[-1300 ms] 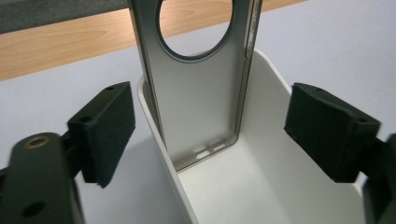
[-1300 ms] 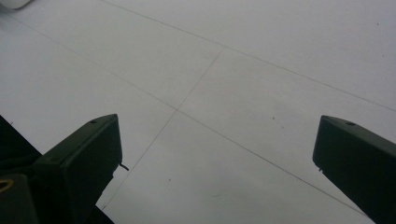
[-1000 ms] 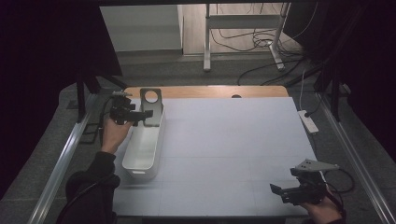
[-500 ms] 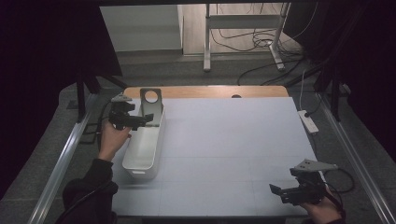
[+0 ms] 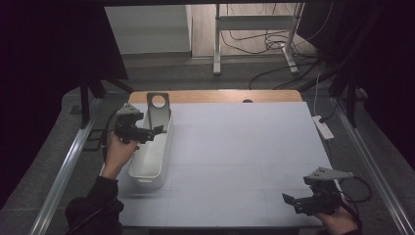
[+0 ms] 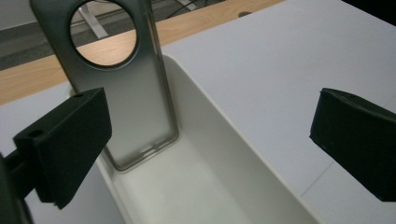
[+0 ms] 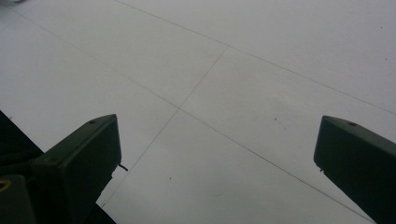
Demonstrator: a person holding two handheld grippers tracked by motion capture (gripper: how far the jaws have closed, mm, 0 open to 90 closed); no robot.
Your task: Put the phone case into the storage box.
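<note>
A grey metal plate [image 5: 157, 115] with a round hole stands upright against the far end of a long white bin [image 5: 164, 147] at the table's left. My left gripper [image 5: 152, 133] hovers over the bin's left rim, just short of the plate. In the left gripper view the plate [image 6: 135, 93] rises from the bin floor [image 6: 233, 154] beyond my left gripper [image 6: 210, 140]. Its jaws have just been opening and stand wide with nothing between them. My right gripper [image 5: 296, 201] rests low at the near right corner, and in the right gripper view it [image 7: 217, 154] is open over bare table.
The white table top [image 5: 244, 147] has a wooden strip [image 5: 220, 96] along its far edge. A white power strip [image 5: 323, 126] lies off the right edge. Metal rails run along both sides. Table legs and cables stand beyond the far edge.
My left gripper has drawn back toward the near side, away from the plate, which stays standing in the bin. The right gripper has not moved.
</note>
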